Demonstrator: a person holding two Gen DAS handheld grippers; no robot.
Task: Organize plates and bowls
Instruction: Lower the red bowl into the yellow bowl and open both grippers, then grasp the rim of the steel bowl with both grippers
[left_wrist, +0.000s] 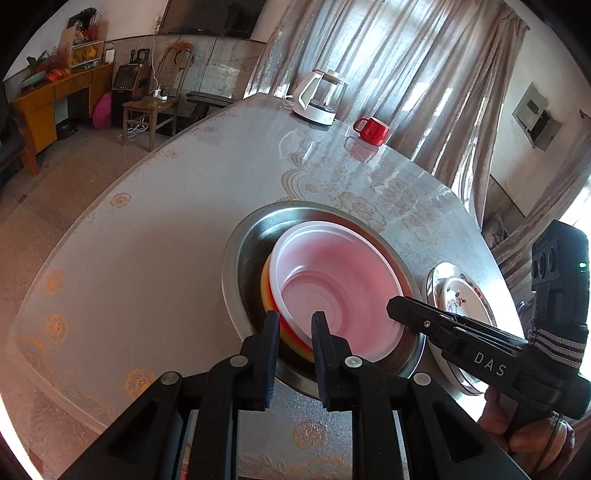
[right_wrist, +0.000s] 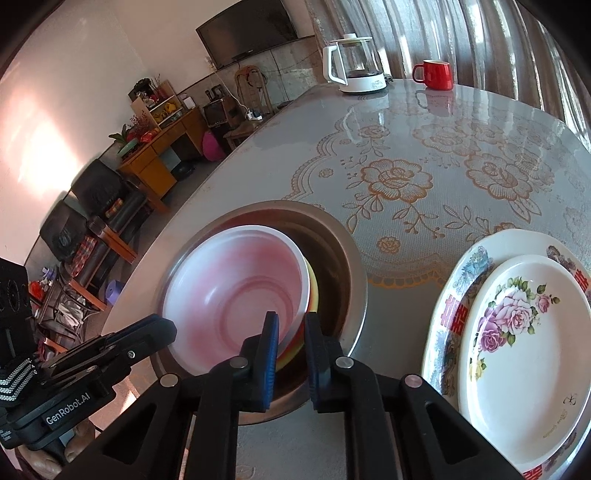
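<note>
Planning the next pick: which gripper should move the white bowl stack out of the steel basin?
Probably either; slight edge to the left. Both the left gripper and right gripper straddle the white bowl's rim inside the steel basin, while the plates crowd the right side.

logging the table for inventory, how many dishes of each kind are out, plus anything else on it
bowls: 3 (metal bowl, white bowl, yellow bowl)
plates: 2 (large plate, rose plate)
mugs: 1 (red mug)
kettles: 1 (kettle)
total: 7
</note>
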